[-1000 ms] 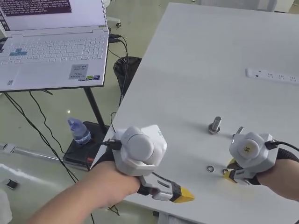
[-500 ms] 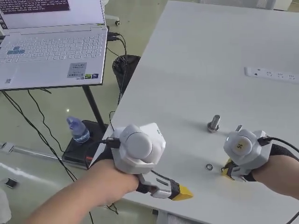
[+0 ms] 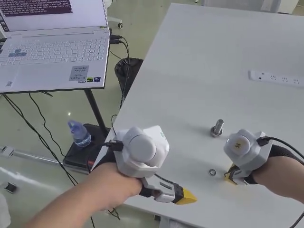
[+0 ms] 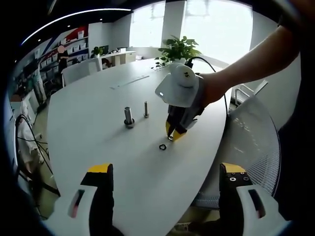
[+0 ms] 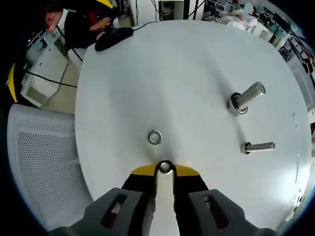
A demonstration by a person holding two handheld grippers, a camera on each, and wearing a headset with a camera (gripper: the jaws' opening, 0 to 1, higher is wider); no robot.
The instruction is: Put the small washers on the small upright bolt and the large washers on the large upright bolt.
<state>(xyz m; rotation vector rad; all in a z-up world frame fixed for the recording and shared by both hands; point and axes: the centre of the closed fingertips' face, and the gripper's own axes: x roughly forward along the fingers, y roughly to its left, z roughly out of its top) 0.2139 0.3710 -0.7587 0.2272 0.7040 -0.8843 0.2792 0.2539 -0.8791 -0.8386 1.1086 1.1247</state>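
The right hand-held gripper (image 5: 166,172) is pinched shut on a washer (image 5: 166,166) at its yellow tips, low over the white bench (image 5: 162,73). In the right gripper view, a second washer (image 5: 155,137) lies flat at 11 o'clock, just beyond the tips. The large bolt (image 5: 245,98) stands at 2 o'clock and the small bolt (image 5: 258,146) at 3 o'clock, both well apart from the tips. The left hand-held gripper (image 4: 166,172) hangs near the bench edge, jaws spread wide, gripping nothing.

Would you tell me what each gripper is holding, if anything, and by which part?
The right gripper pinches a small silver metal washer by its rim; the open left gripper holds nothing.
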